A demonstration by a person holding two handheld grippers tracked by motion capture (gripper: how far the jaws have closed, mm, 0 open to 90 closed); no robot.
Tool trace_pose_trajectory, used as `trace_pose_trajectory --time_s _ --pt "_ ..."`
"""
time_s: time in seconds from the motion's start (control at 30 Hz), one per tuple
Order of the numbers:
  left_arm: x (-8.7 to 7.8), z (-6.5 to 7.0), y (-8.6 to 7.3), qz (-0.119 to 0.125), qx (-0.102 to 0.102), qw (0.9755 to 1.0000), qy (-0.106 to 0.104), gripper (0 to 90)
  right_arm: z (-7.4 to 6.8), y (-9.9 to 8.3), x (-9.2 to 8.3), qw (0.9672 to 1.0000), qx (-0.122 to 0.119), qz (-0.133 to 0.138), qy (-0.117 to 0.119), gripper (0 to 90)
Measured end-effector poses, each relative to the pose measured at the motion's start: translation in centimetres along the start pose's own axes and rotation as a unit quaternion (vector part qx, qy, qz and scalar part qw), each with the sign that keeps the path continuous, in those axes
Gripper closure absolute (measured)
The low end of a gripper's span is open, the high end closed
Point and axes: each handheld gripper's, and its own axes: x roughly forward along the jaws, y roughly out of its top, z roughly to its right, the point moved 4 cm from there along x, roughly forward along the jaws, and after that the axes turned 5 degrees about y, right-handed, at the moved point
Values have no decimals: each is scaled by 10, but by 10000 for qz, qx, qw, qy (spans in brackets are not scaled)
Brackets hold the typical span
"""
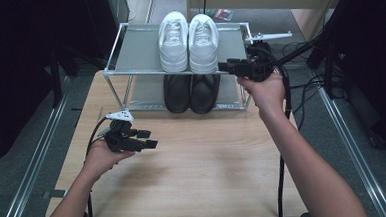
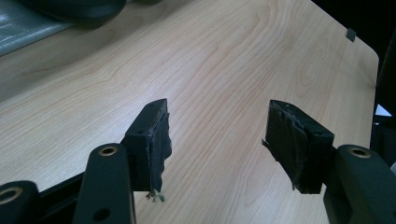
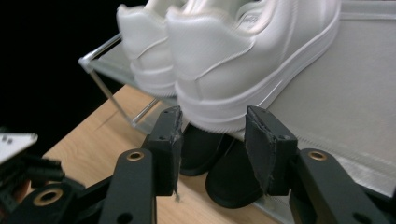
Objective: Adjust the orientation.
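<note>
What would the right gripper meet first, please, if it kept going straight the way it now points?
Probably the heel of the nearer white sneaker on the rack's top shelf: the right gripper has its open jaws flanking that heel's sole edge, though the remaining gap is hard to judge.

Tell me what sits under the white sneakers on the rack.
Under the white sneakers, on the rack's lower shelf, stands a pair of black shoes. Their heels show; the upper shelf covers their front parts.

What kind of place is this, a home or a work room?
Probably a lab or recording room, not a home. A small wooden table carries only a metal shoe rack with white sneakers above black shoes. Cables lie on the grey floor, and dark curtains hang around.
</note>
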Motion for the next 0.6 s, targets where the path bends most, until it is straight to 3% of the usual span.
trace_pose_trajectory --time_s 0.1,0.17,0.2,0.27,0.43,0.6 --pt "1 -1 -1 -51 34 10000 5 401 -4 -20 2 9998 -120 -110 136 539" --pt "1 -1 -1 -59 30 10000 5 400 -5 -23 3 9997 -172 -116 146 534" --pt "2 -1 -1 -64 20 10000 2 399 -5 -36 5 9992 -325 -139 210 525" --pt "2 -1 -1 -73 21 10000 -1 399 -5 -40 6 9991 -309 -158 260 525" --pt "2 -1 -1 -76 26 10000 14 398 -5 -77 12 9980 -332 -337 423 509" --pt "2 -2 -2 -91 27 10000 28 396 -4 -96 13 9973 -320 -419 505 507"
